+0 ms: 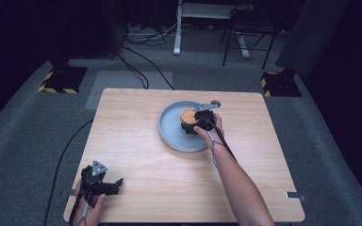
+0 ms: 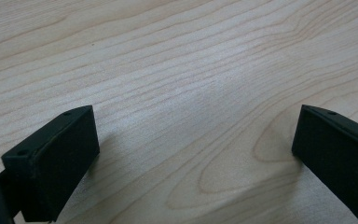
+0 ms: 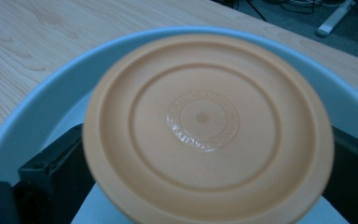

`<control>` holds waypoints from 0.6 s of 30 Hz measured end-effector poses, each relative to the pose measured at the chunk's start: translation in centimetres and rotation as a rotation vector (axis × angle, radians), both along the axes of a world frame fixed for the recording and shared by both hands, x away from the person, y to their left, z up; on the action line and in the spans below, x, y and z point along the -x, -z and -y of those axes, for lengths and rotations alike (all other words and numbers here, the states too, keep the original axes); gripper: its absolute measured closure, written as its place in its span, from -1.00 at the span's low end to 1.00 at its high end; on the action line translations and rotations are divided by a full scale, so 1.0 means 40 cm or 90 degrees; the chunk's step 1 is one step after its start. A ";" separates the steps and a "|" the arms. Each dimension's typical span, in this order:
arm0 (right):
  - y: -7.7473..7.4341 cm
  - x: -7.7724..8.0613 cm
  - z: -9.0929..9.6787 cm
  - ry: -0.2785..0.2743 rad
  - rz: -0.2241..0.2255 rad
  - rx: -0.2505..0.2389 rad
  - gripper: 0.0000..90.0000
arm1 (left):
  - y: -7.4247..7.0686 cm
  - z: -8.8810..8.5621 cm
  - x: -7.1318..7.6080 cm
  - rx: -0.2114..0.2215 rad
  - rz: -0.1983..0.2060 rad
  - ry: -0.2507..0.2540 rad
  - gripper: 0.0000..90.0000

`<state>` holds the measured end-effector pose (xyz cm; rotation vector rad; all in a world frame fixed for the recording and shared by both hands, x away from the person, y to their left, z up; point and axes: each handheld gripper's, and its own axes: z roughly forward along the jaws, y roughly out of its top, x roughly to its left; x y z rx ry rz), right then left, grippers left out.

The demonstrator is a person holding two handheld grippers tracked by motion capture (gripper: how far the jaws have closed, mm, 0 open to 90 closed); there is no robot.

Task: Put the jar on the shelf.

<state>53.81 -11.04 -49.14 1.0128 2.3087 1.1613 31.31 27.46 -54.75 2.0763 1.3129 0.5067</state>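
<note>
Right fingers: one black finger (image 3: 51,175) shows at each side of the orange disc (image 3: 207,128), pressed to its rim, so the right gripper (image 1: 199,121) holds it.
Left fingers: set wide, one finger (image 2: 51,161) at each edge of the left gripper view, bare wood between them, nothing held.
Disc: round, orange, with raised rings and a small embossed mark at its middle; it sits inside the plate (image 1: 169,123), toward its right half. Whether it rests on the plate's floor or hangs just above it I cannot tell; the right gripper view is soft there.
Plate: grey-blue, round, shallow-rimmed, on the far middle of the table (image 1: 141,141).
Right gripper: over the plate's right side, held in a hand (image 1: 212,126) whose forearm comes in from the near edge.
Left gripper (image 1: 115,184): low at the near left corner of the table, well apart from the plate, pointing right.
Table: light wood, grain plain in both gripper views.
</note>
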 end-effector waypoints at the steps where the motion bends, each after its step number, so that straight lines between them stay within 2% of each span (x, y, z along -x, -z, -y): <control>1: -0.006 0.003 0.000 -0.002 0.003 -0.003 -0.93 | 0.000 0.001 0.001 0.001 0.000 0.003 -0.99; 5: -0.032 0.016 -0.001 -0.008 0.021 -0.003 -0.94 | 0.000 0.001 0.003 0.000 0.001 0.011 -0.99; 14: -0.073 0.041 0.008 -0.011 0.037 -0.014 -0.94 | 0.000 0.002 0.003 0.000 0.001 0.013 -0.99; 18: -0.096 0.067 0.000 -0.034 0.044 -0.021 -0.93 | 0.000 0.002 0.003 0.000 0.001 0.012 -0.99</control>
